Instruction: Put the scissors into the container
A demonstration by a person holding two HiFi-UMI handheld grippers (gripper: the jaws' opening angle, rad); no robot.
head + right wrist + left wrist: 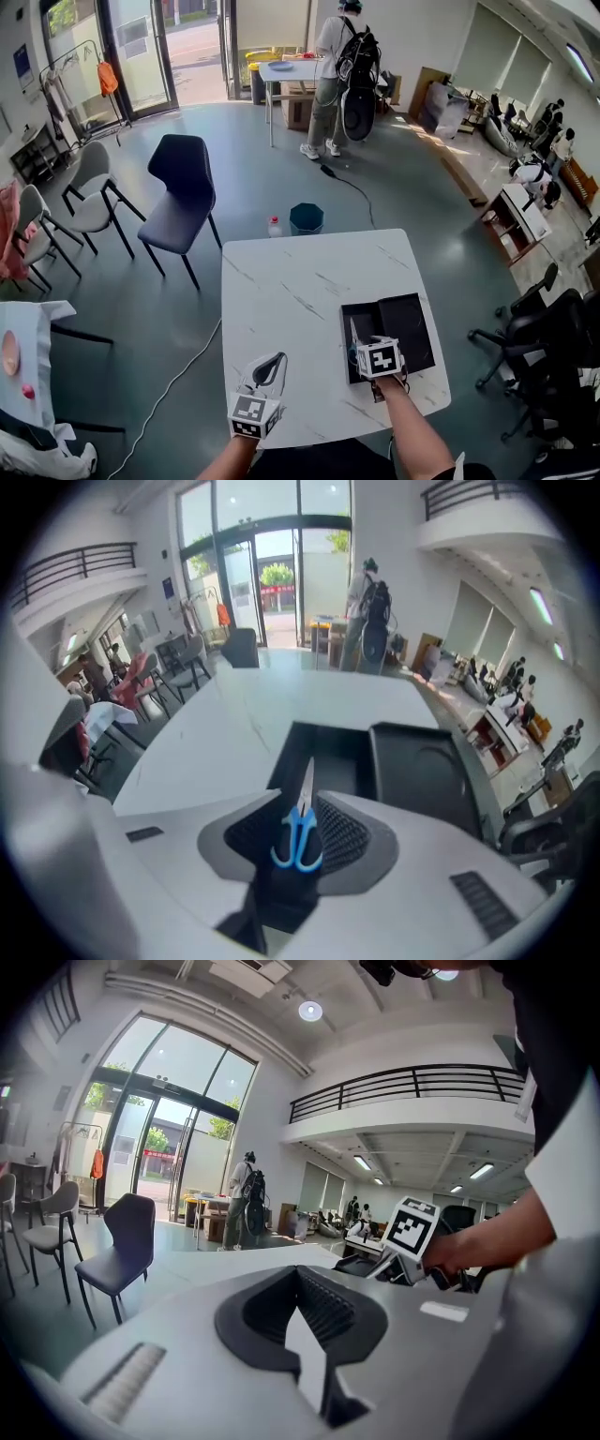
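The scissors (298,836), blue-handled with a bright blade, lie in the left half of the black container (323,747), blade pointing away from me. In the head view the scissors (353,334) show as a thin pale blade in the container (405,323) near the table's right front. My right gripper (302,794) hovers above them pointing steeply down, jaws open, pads clear of the handles. Its marker cube covers most of the right gripper (364,354) from above. My left gripper (267,370) rests low over the table's front edge, jaws slightly apart and empty; the left gripper (302,1279) faces the far chairs.
The white marble table (291,300) carries only the container, whose open lid (417,771) lies flat to the right. A dark chair (178,197), a teal bin (306,218) and a cable lie on the floor beyond. A person with a backpack (337,66) stands far off.
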